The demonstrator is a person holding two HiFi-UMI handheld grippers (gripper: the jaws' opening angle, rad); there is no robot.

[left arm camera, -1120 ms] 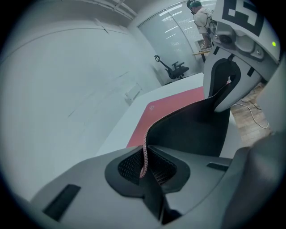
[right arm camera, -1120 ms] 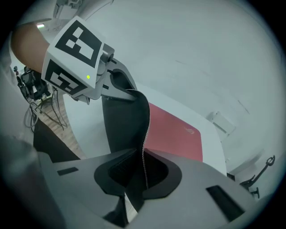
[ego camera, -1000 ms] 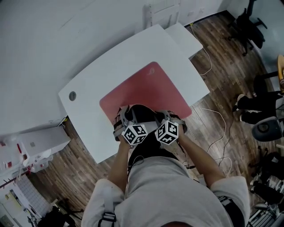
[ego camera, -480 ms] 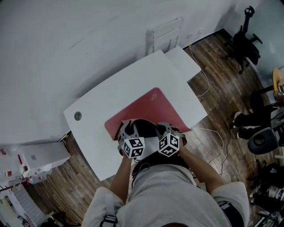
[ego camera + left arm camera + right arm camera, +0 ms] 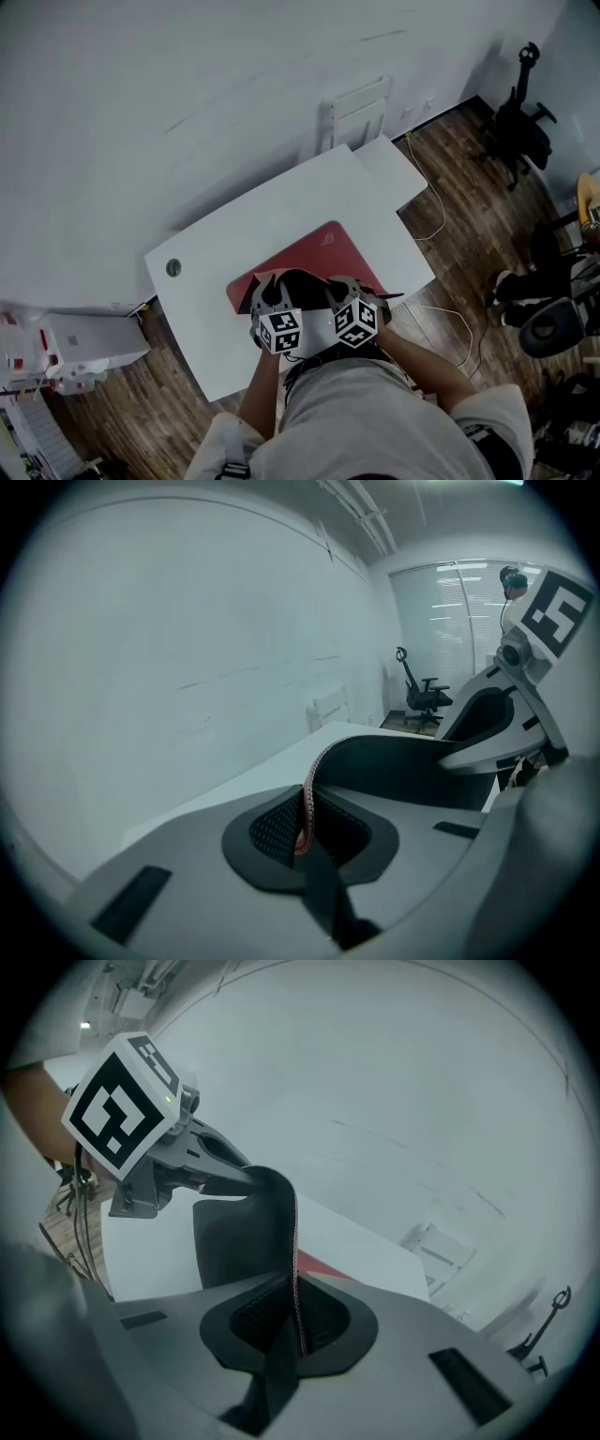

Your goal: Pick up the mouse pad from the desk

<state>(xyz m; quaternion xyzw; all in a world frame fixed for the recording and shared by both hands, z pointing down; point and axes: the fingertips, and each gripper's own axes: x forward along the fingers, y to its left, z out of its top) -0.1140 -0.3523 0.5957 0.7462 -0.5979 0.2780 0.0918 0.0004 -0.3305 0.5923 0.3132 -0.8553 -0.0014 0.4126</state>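
Note:
A red mouse pad [image 5: 319,251] lies on the white desk [image 5: 234,234], and its near edge is lifted and curled so the black underside [image 5: 298,281] shows. My left gripper [image 5: 269,292] is shut on that edge at the near-left; in the left gripper view the thin pad edge [image 5: 302,819] is pinched between the jaws. My right gripper [image 5: 341,291] is shut on the same edge further right, and the pad edge [image 5: 296,1309] runs up from its jaws. The far part of the pad still rests flat on the desk.
The desk has a round grommet hole [image 5: 173,268] at its left. A smaller white table [image 5: 394,167] adjoins its far right corner, with a white slatted frame [image 5: 356,108] against the wall. A cable [image 5: 436,211] lies on the wood floor. An office chair [image 5: 520,122] stands far right.
Both grippers have risen with the pad's near edge, so more black underside shows and less red lies flat. The left gripper has rolled.

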